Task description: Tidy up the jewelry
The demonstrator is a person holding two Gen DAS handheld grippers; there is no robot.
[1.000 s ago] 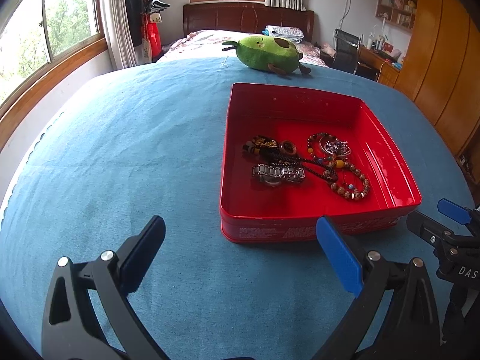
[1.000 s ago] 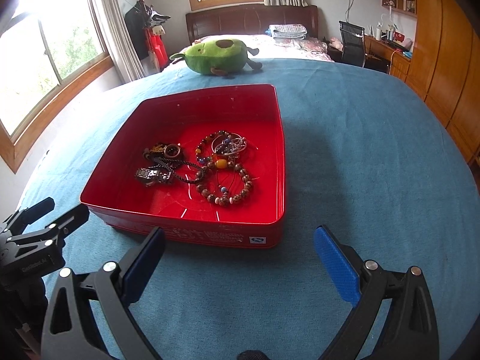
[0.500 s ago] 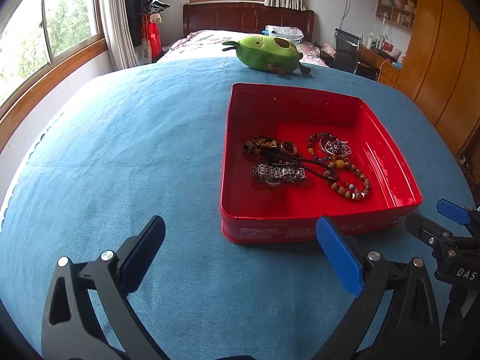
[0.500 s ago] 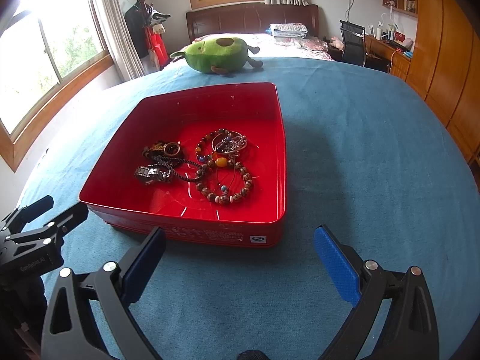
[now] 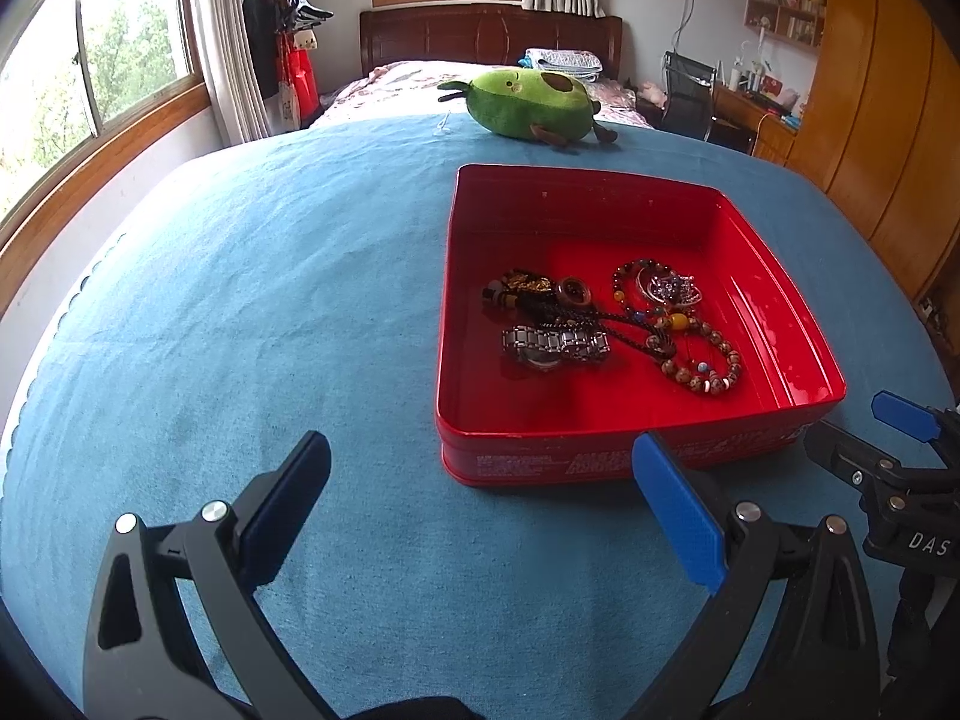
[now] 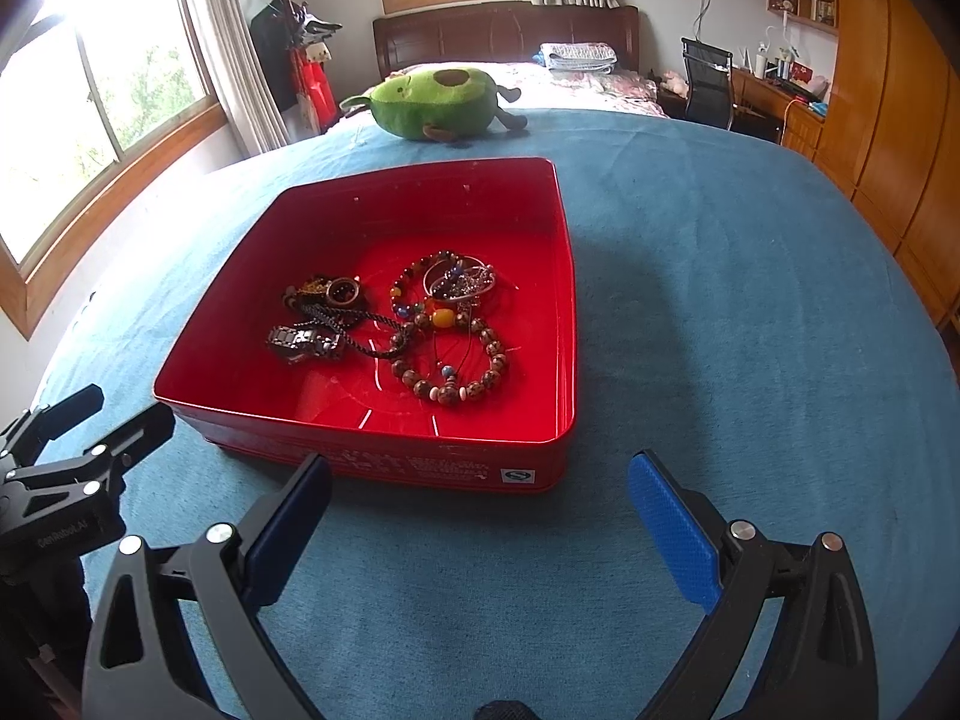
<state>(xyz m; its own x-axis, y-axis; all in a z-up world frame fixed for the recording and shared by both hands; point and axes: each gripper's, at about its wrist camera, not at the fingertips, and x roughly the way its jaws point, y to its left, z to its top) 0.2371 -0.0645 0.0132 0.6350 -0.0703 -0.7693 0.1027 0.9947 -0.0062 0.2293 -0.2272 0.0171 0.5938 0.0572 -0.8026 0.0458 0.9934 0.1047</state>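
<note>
Left wrist view: left tongs [image 5: 480, 468] and right tongs [image 6: 480, 480] gape wide, empty; tin [image 5: 780, 294] of jewelry [image 5: 600, 324] at one o'clock.

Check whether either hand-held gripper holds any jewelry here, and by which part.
Nothing is held. The left hand-held gripper and right hand-held gripper are both open over the blue cloth; the jewelry lies in the red tin.

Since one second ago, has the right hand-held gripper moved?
Yes, slightly. In the right wrist view the red tin and avocado plush sit a little higher in frame, so the right hand-held gripper tilted or dipped.
</note>
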